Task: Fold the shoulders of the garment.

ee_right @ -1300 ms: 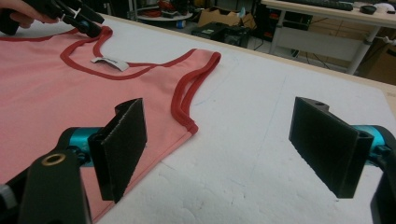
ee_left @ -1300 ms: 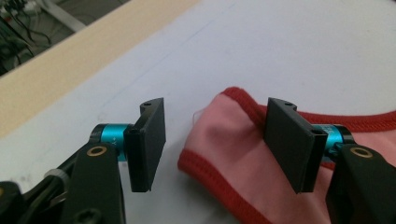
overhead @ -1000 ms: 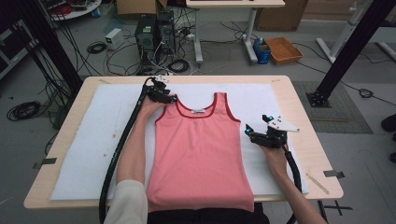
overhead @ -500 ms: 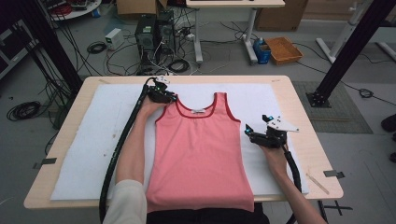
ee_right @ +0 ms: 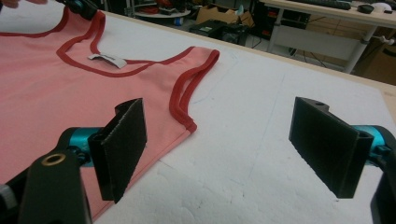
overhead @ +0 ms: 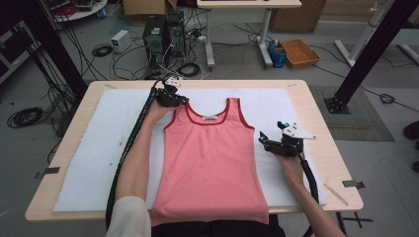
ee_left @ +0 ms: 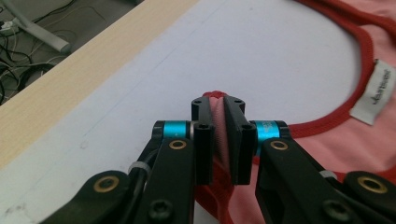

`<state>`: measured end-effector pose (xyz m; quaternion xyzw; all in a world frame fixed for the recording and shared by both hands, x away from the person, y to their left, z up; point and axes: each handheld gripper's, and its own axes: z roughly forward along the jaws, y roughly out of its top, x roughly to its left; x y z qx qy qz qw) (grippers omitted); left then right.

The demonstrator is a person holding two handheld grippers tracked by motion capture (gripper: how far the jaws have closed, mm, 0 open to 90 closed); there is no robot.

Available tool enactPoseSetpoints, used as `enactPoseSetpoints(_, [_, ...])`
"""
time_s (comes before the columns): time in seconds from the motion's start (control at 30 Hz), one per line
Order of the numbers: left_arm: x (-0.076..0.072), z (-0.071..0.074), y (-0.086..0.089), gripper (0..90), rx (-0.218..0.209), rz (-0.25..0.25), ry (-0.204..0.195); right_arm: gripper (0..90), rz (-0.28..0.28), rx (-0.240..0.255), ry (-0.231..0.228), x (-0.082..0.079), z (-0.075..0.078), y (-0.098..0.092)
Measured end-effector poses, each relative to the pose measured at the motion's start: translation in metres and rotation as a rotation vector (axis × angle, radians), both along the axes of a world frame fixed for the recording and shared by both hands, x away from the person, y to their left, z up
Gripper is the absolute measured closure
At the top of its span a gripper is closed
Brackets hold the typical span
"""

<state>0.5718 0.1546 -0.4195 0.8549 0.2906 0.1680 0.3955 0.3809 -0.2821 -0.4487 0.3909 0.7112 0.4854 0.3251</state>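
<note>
A pink tank top (overhead: 212, 158) with red trim lies flat on the white sheet (overhead: 99, 148), neck toward the far edge. My left gripper (overhead: 177, 101) is at its left shoulder strap. In the left gripper view the jaws have just been closing, and the left gripper (ee_left: 217, 100) now stands shut on the red-edged strap (ee_left: 217, 128), with fabric pinched between the pads. My right gripper (overhead: 263, 139) rests by the top's right side below the armhole. In its own view the right gripper (ee_right: 217, 105) is open wide with bare sheet between its jaws, and the armhole hem (ee_right: 184, 105) lies just to their left.
The white sheet covers most of the wooden table (overhead: 326, 123). A white neck label (ee_left: 376, 91) sits inside the collar. Beyond the far edge, on the floor, are computer towers (overhead: 160, 37), loose cables and an orange crate (overhead: 300, 52). A black frame post (overhead: 365, 54) stands at the right.
The left gripper has shifted slightly at the shoulder strap, lifting a little. The right gripper and the rest of the tank top have stayed put.
</note>
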Motion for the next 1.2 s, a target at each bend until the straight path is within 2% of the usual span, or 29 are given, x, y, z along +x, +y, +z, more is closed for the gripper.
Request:
enactPoseSetpoints(0.03, [-0.002, 0.003, 0.0, 82.5, 0.0, -0.002, 0.014, 18.8, 0.001, -0.001, 0.0, 0.0, 0.0, 0.0])
enactPoseSetpoints(0.1, [-0.008, 0.01, -0.001, 82.5, 0.004, -0.009, 0.018, 18.8, 0.0, 0.001, 0.004, 0.0, 0.0, 0.0])
enactPoseSetpoints(0.13, [-0.013, 0.013, -0.002, 82.5, 0.004, -0.017, -0.002, 18.8, 0.0, -0.001, 0.005, 0.0, 0.0, 0.0])
enactPoseSetpoints(0.17, [-0.017, 0.015, -0.002, 82.5, -0.014, -0.018, -0.016, 18.8, -0.002, 0.0, 0.007, 0.0, 0.0, 0.001])
enactPoseSetpoints(0.23, [-0.027, 0.018, -0.002, 82.5, -0.041, -0.019, -0.02, 18.8, -0.003, -0.001, 0.006, 0.0, 0.0, 0.001])
enactPoseSetpoints(0.33, [-0.041, 0.018, -0.002, 82.5, -0.029, -0.028, -0.012, 18.8, -0.001, -0.008, 0.002, 0.0, 0.0, 0.001])
enactPoseSetpoints(0.4, [-0.053, 0.016, -0.002, 82.4, -0.043, -0.036, -0.006, 18.8, -0.003, -0.009, -0.001, 0.0, 0.0, 0.001])
enactPoseSetpoints(0.53, [-0.074, 0.014, -0.005, 82.4, -0.042, -0.065, 0.009, 18.8, -0.009, -0.003, 0.01, 0.0, 0.0, 0.001])
enactPoseSetpoints(0.63, [-0.09, 0.012, -0.007, 82.4, -0.039, -0.08, -0.005, 18.8, -0.008, -0.005, 0.006, 0.0, 0.0, 0.001])
enactPoseSetpoints(0.73, [-0.104, 0.007, -0.009, 82.4, -0.064, -0.089, 0.0, 18.8, -0.006, -0.01, 0.001, 0.0, 0.0, 0.001])
enactPoseSetpoints(0.8, [-0.11, 0.004, -0.01, 82.4, -0.051, -0.096, 0.012, 18.8, -0.007, -0.012, 0.002, 0.0, 0.0, 0.002])
enactPoseSetpoints(0.83, [-0.114, 0.002, -0.01, 82.4, -0.044, -0.095, 0.006, 18.8, -0.007, -0.011, 0.005, 0.0, 0.0, 0.002])
enactPoseSetpoints(0.9, [-0.121, -0.001, -0.009, 82.4, -0.074, -0.095, 0.008, 18.8, -0.007, -0.009, 0.008, -0.001, 0.0, 0.002])
enactPoseSetpoints(1.07, [-0.136, -0.009, -0.005, 82.3, -0.077, -0.107, 0.016, 18.8, -0.005, -0.012, 0.008, -0.001, 0.0, 0.002])
enactPoseSetpoints(1.13, [-0.141, -0.012, -0.002, 82.3, -0.105, -0.106, 0.019, 18.8, -0.002, -0.019, 0.003, 0.0, 0.0, 0.002])
enactPoseSetpoints(1.2, [-0.143, -0.013, 0.0, 82.4, -0.093, -0.123, 0.04, 18.8, -0.003, -0.017, 0.004, 0.0, 0.0, 0.002])
